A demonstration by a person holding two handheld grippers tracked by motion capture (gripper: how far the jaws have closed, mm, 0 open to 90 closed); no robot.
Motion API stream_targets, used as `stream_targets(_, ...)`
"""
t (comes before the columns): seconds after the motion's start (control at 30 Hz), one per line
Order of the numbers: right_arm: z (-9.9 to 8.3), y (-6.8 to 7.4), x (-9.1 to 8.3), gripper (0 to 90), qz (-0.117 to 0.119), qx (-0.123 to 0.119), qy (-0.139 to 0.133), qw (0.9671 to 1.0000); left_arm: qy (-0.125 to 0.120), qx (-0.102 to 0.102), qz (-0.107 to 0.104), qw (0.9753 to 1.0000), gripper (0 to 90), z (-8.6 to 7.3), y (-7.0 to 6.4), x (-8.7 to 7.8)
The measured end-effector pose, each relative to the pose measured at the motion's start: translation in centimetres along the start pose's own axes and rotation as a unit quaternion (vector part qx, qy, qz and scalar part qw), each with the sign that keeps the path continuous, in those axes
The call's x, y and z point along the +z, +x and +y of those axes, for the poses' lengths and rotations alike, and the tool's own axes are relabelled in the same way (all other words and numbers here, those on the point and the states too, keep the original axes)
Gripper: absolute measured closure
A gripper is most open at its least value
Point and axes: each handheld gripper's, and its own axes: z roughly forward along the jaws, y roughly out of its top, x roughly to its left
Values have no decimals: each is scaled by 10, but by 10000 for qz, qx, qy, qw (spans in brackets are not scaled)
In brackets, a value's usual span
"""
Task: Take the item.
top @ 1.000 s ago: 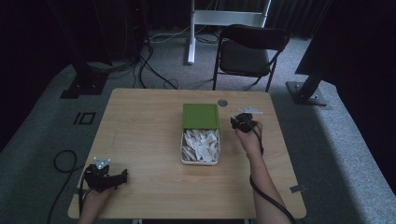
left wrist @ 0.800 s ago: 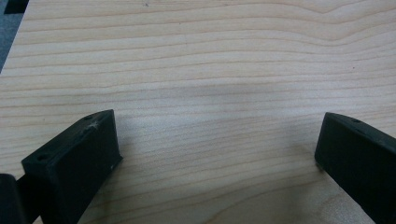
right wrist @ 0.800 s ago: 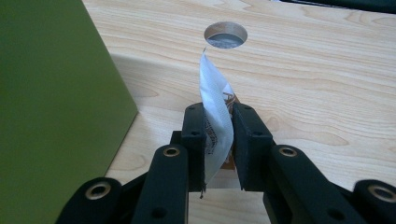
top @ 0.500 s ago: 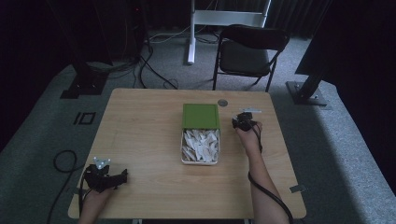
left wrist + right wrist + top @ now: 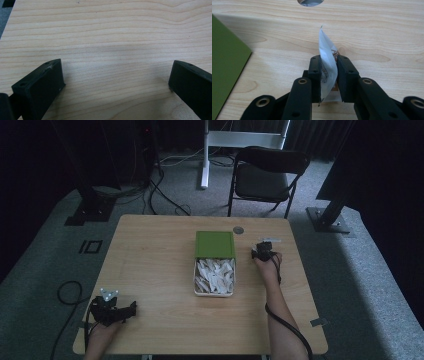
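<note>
The right claw (image 5: 329, 68) is pressed onto a small white packet (image 5: 327, 63), which stands upright between its two black jaws with its pointed top corner rising above them; printed lettering runs along its side. In the high view this right claw (image 5: 263, 251) sits right of centre, just beside the green lid (image 5: 215, 244) of an open box (image 5: 214, 276) filled with more white packets. In the right gripper view the green lid (image 5: 225, 70) takes the left edge, and a round hole (image 5: 310, 2) in the surface (image 5: 374, 32) shows at the top. The left claw (image 5: 116, 75) is spread wide over bare wood, holding nothing. In the high view it rests at the lower left (image 5: 117, 310), well apart from the box. A black chair (image 5: 267, 172) stands beyond the surface's far edge.
</note>
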Motion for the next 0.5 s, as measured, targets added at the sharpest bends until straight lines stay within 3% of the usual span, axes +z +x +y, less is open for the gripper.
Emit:
stream_targets(0.17,-1,-1,2,713,-66,85,15,9999,0,0,0,10000,7,0,0,0)
stream_targets(0.5,3,-6,-8,441,102,278,-143,9995,-1,0,-1,10000,7,0,0,0)
